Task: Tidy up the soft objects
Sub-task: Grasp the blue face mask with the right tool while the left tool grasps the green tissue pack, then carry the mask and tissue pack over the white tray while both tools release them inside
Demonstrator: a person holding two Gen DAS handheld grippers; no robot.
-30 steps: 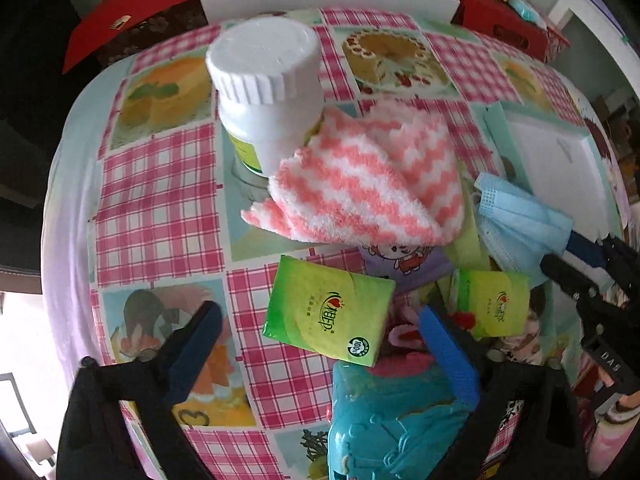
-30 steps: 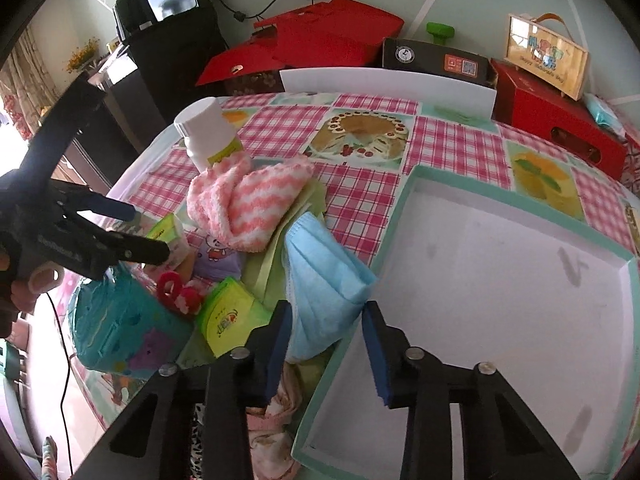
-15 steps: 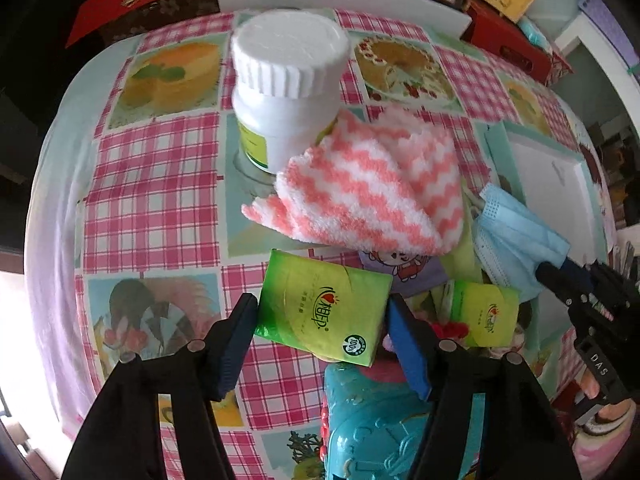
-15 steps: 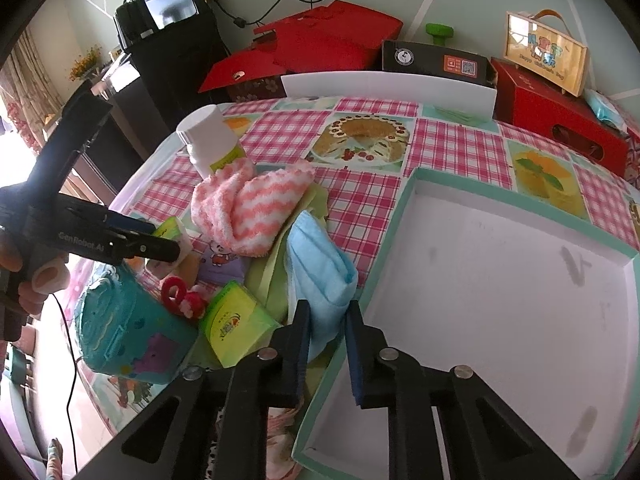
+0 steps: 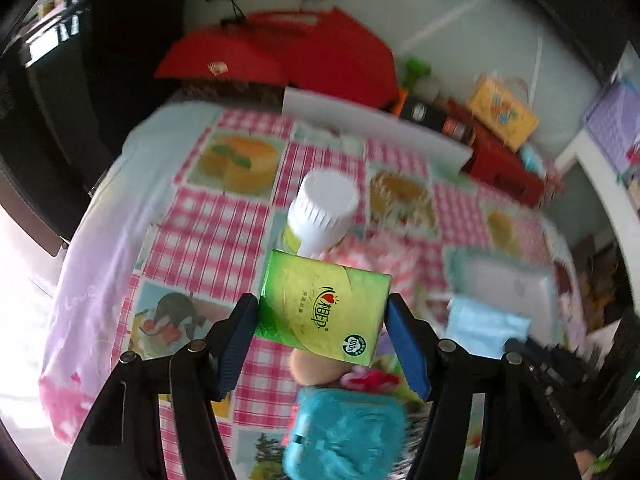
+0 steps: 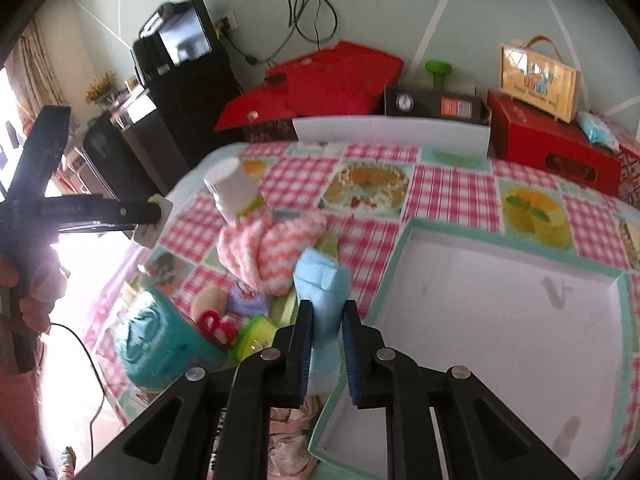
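My left gripper [image 5: 322, 314] was closed on the green tissue pack [image 5: 323, 304], both pads pressed flat against its short ends, the pack held clear above the checked tablecloth [image 5: 208, 232]. My right gripper [image 6: 326, 336] was clamped to a narrow gap on the blue face mask [image 6: 322, 280], which stood up between the pads just beside the near-left rim of the white tray [image 6: 394, 248]. Below and near the left gripper lay a teal pouch [image 5: 344, 432] with a red-and-pink item touching its top edge. Beside the mask, a second green pack [image 6: 256, 338] rested on the cloth. Farther on, the pink-and-white striped cloth [image 6: 272, 248] lay bunched against the foot of the white bottle [image 6: 232, 192], which stood tilted in the fisheye view. Beyond the table, red boxes [image 6: 552, 148] stood along the wall.
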